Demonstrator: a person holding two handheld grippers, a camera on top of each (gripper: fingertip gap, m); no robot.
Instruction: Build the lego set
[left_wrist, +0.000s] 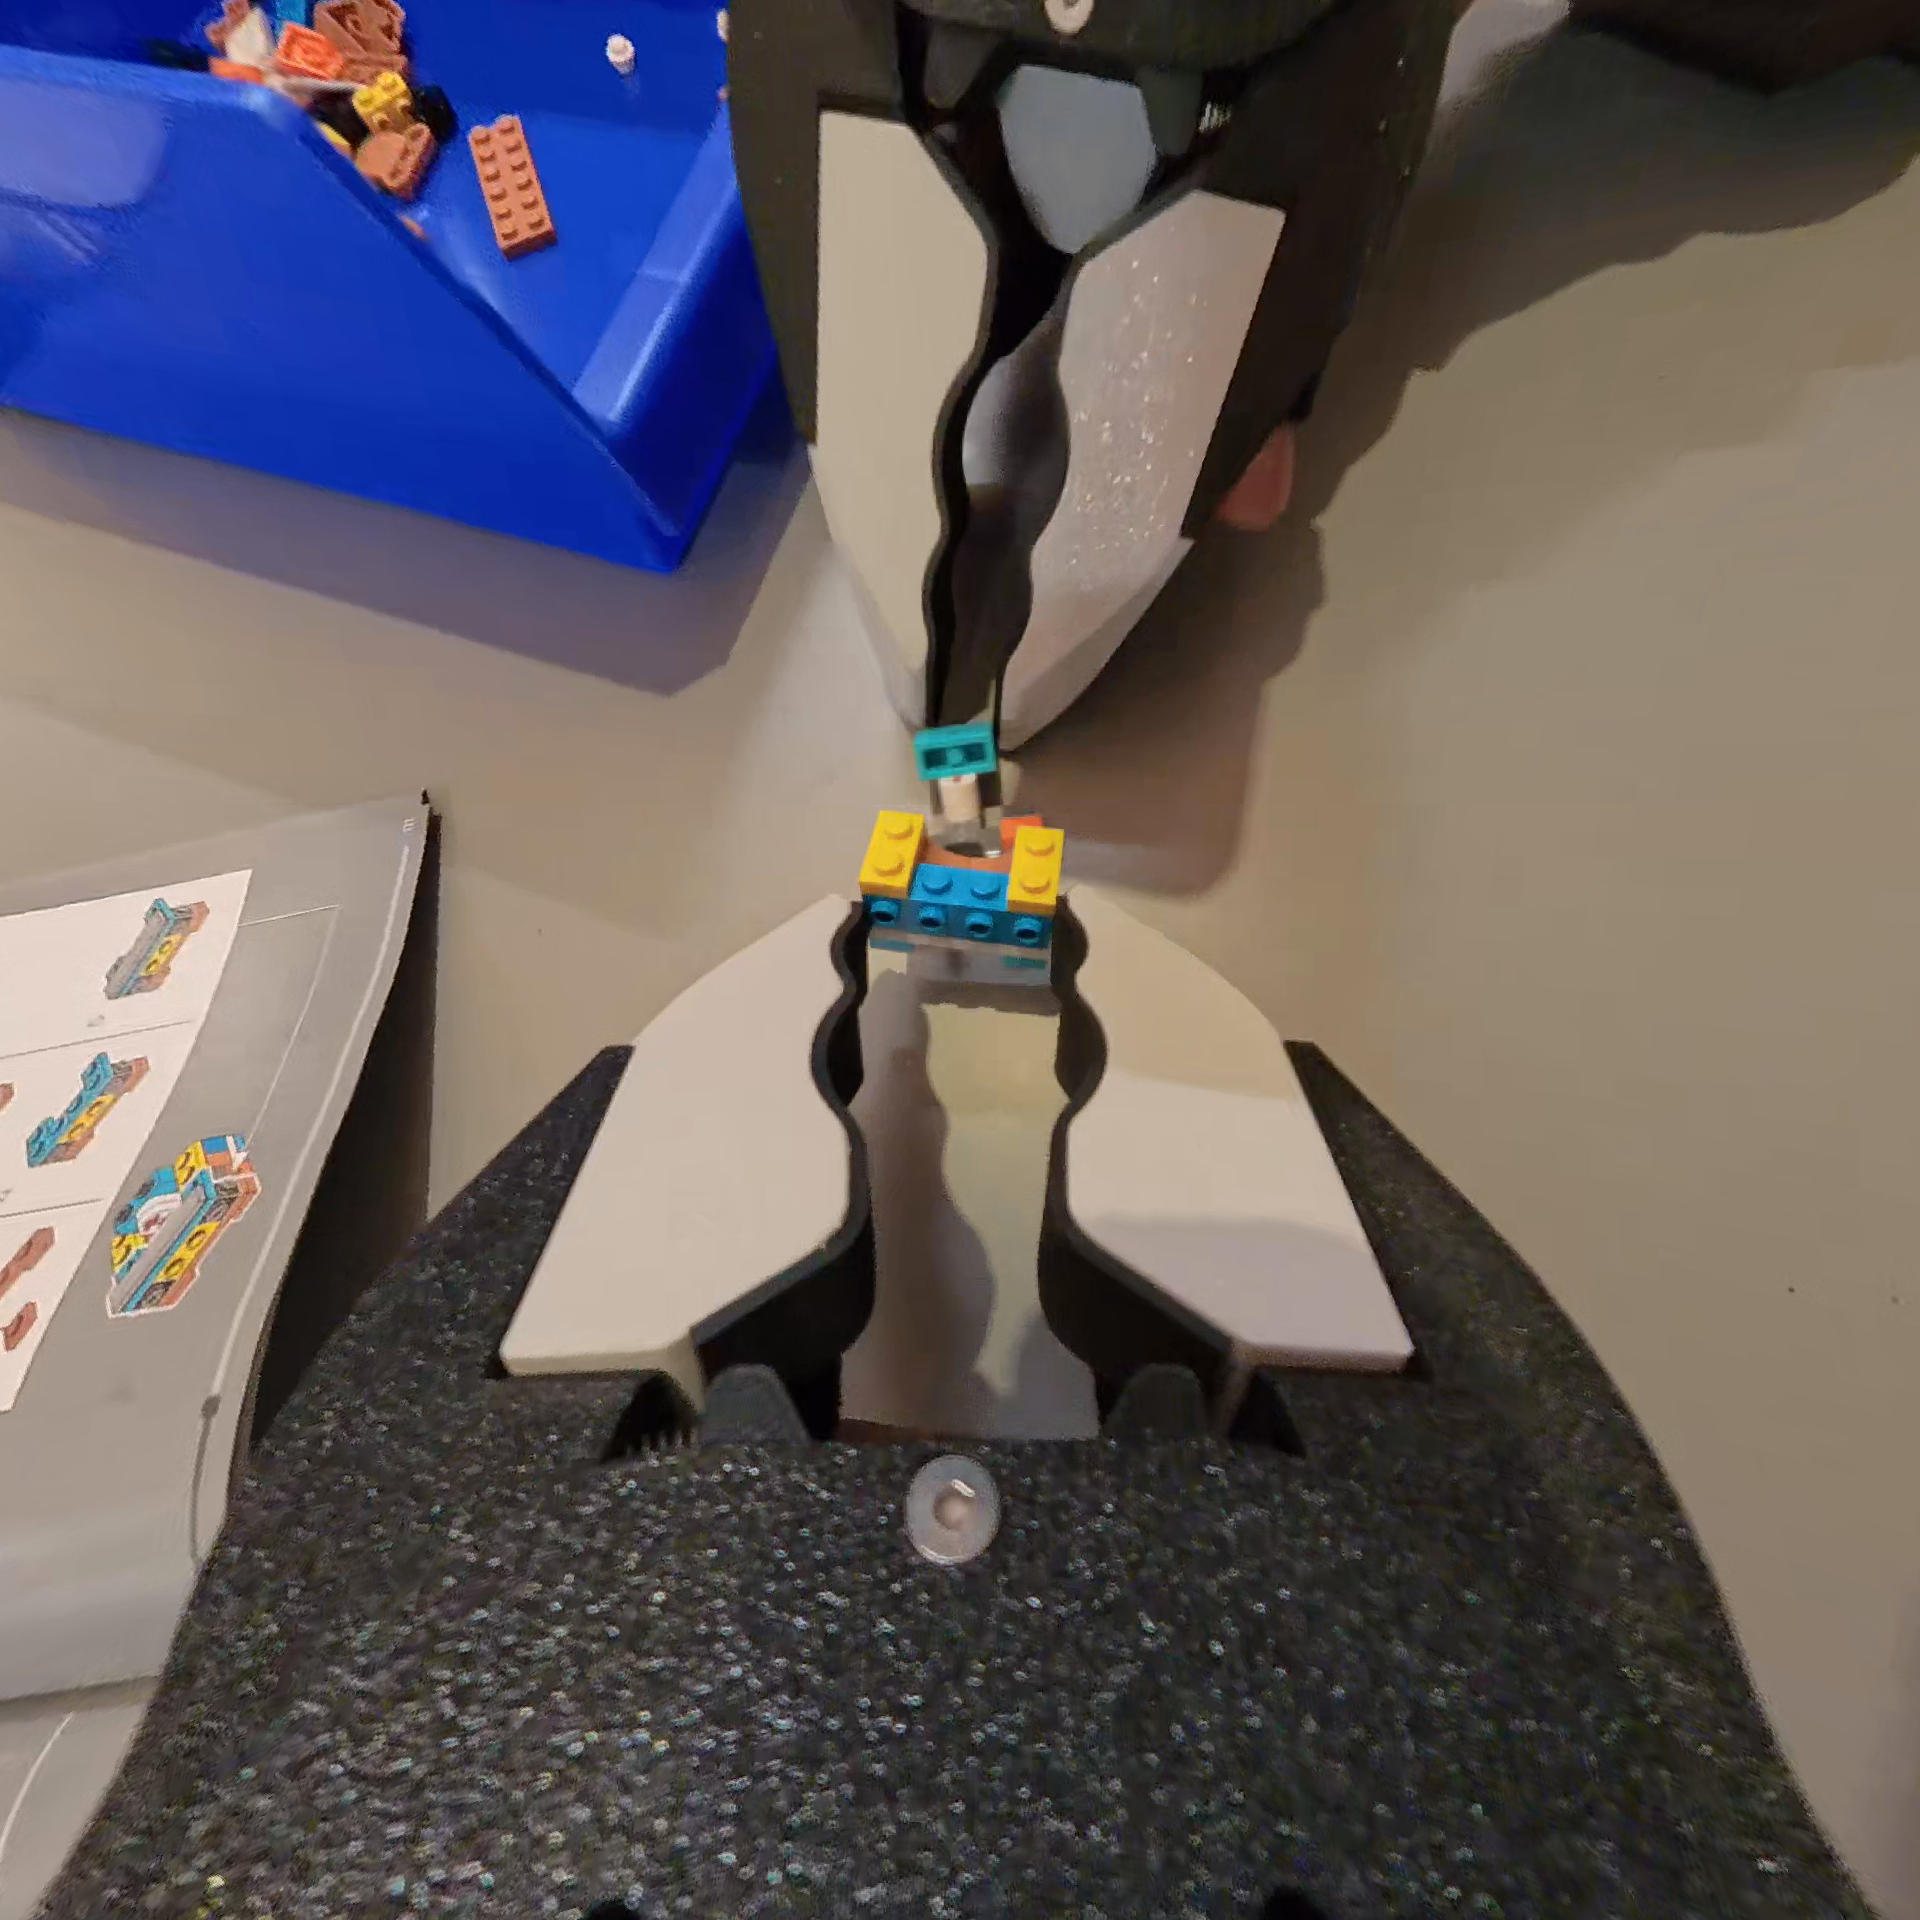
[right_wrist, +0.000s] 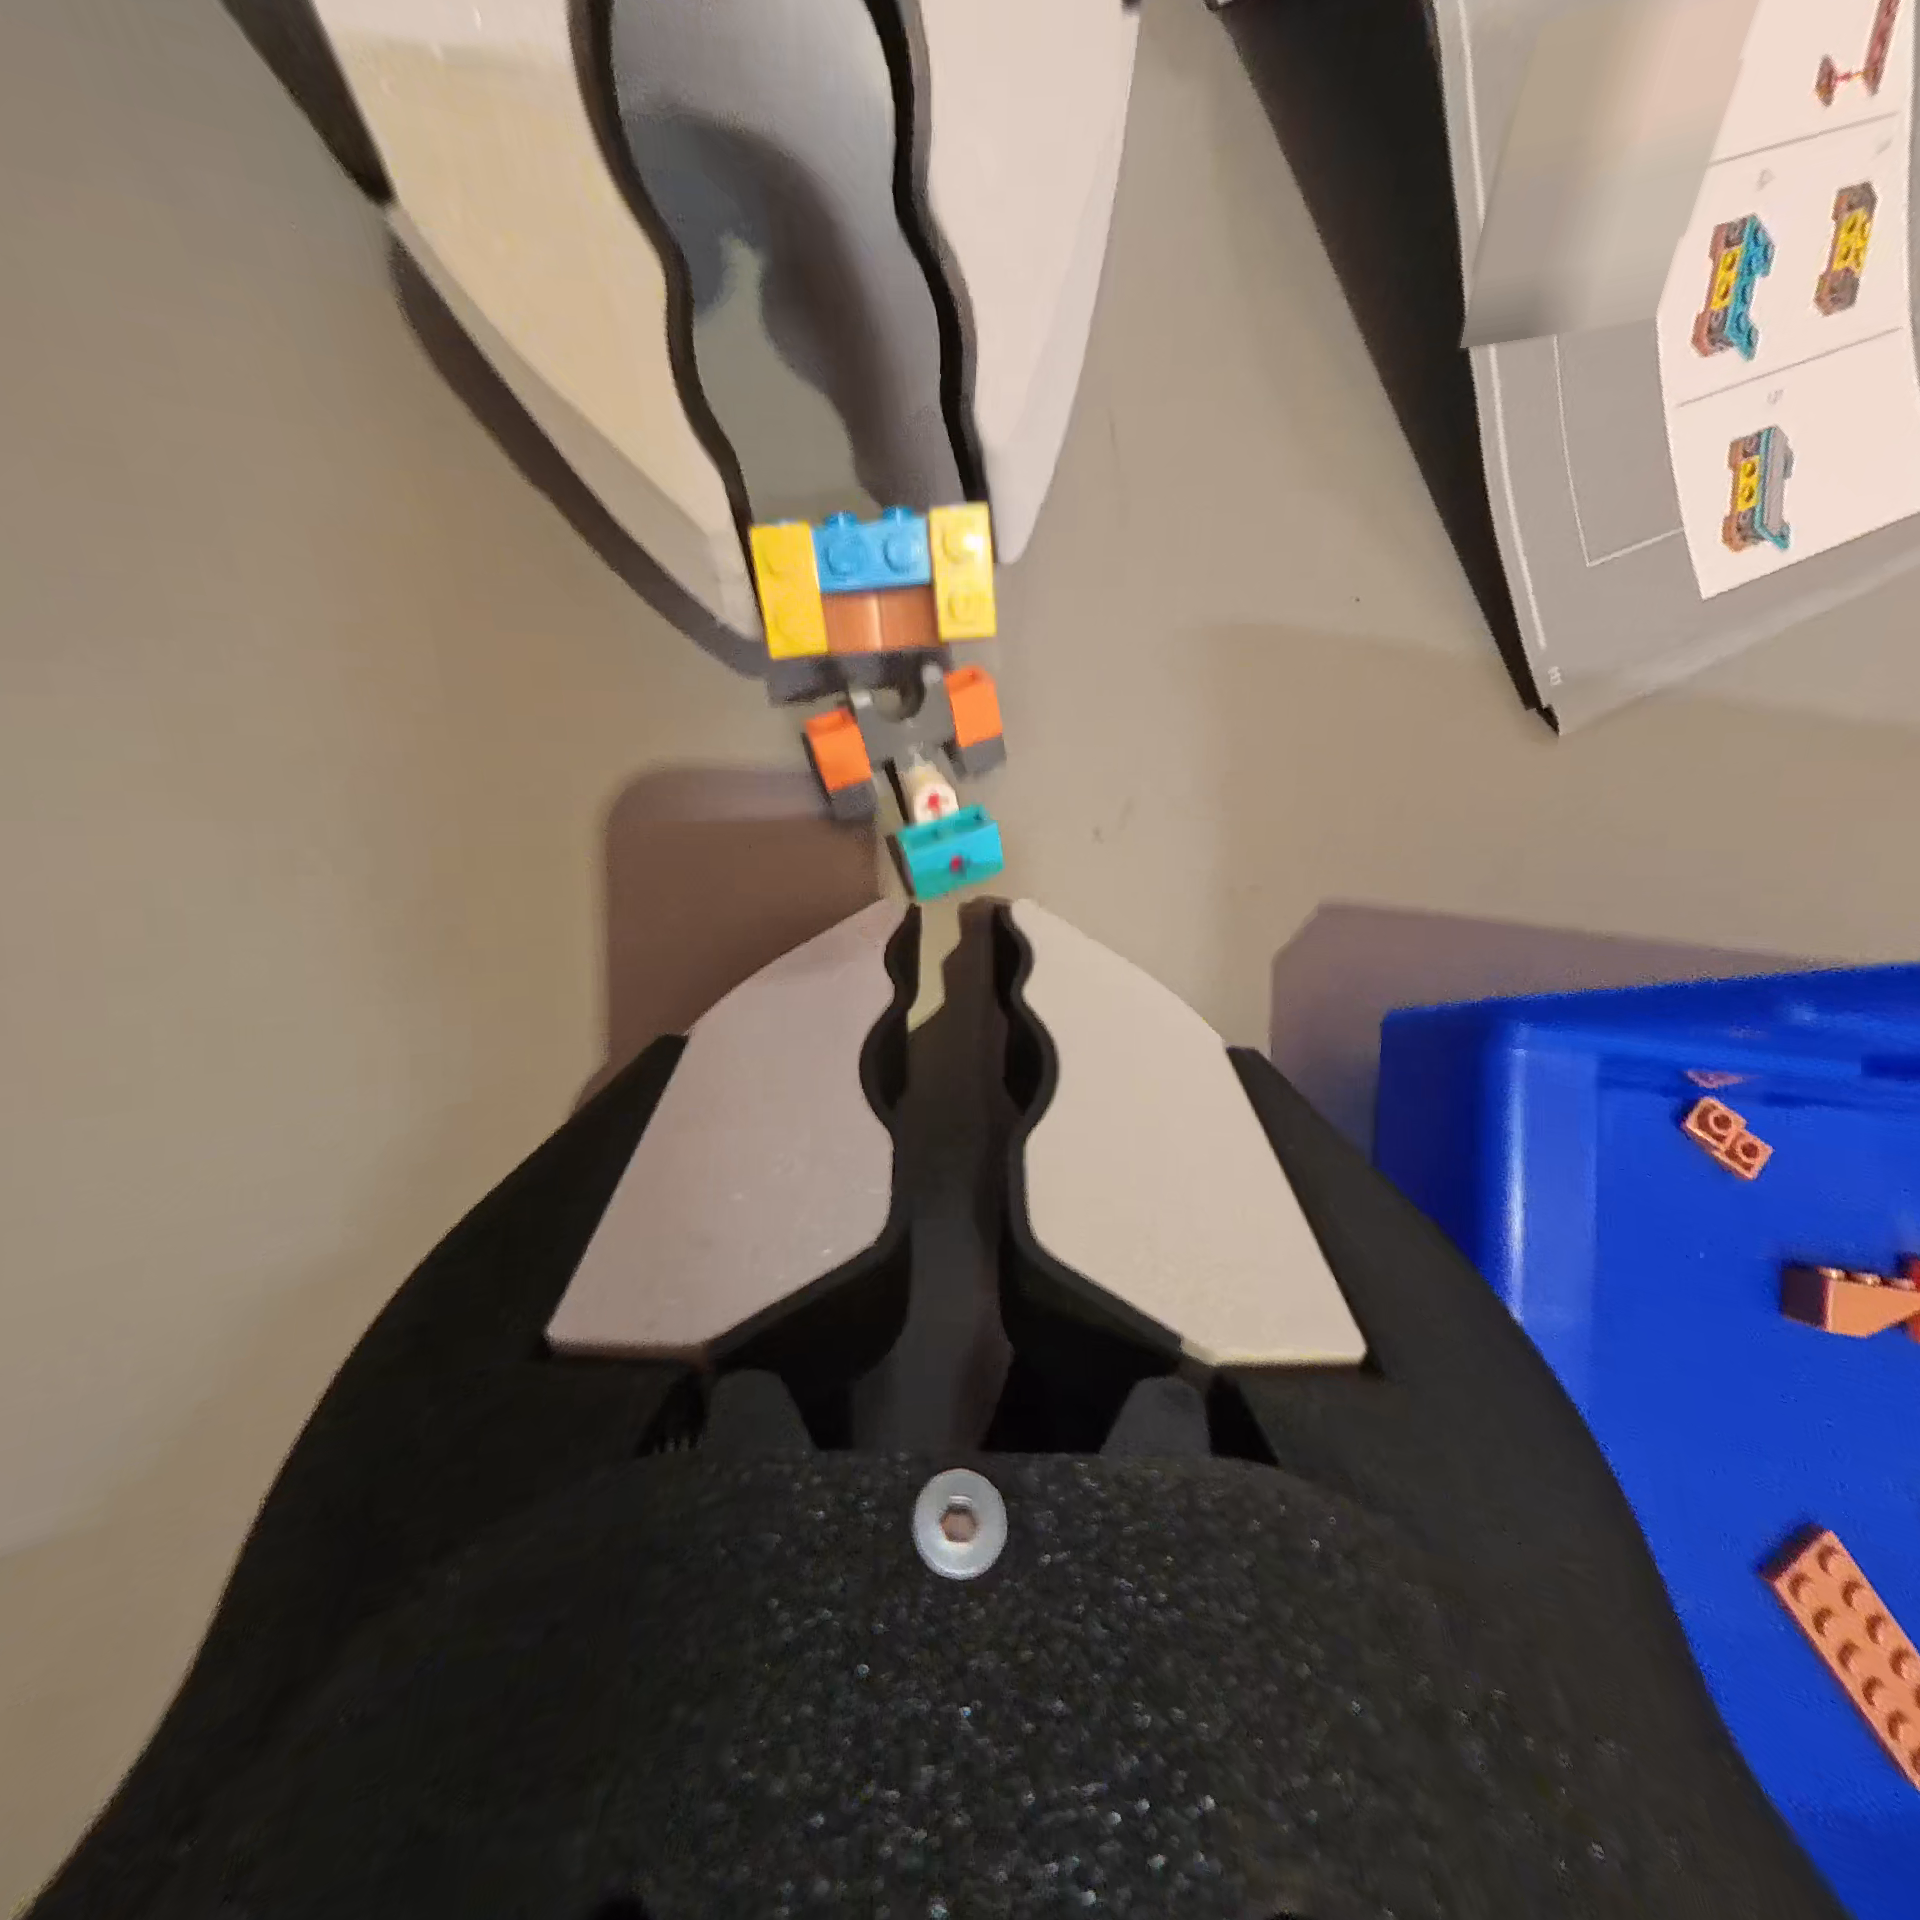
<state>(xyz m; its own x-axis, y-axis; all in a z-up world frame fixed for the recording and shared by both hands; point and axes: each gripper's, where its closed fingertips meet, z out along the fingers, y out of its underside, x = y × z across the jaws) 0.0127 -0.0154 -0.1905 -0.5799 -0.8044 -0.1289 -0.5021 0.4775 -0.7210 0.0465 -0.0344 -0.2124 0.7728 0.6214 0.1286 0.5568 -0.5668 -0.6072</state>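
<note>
My left gripper (left_wrist: 961, 925) is shut on a small lego assembly (left_wrist: 961, 873) of yellow, blue and brown bricks and holds it above the grey table. The right wrist view shows the assembly (right_wrist: 873, 582) with a dark grey and orange part (right_wrist: 904, 727) hanging off it. A teal piece (left_wrist: 954, 750) on a white stud sits at that part's end. My right gripper (right_wrist: 951, 914) comes in from the opposite side, jaws nearly closed, its tips pinching the near edge of the teal piece (right_wrist: 951, 847). The two grippers face each other tip to tip.
A blue bin (left_wrist: 312, 343) with loose bricks and a brown plate (left_wrist: 511, 185) stands at the far left; in the right wrist view the bin (right_wrist: 1662, 1351) is at lower right. An open instruction booklet (left_wrist: 208, 1143) lies at the left. A person's fingertip (left_wrist: 1262, 483) shows behind the right gripper. The grippers' ends are close to 5 cm from one another.
</note>
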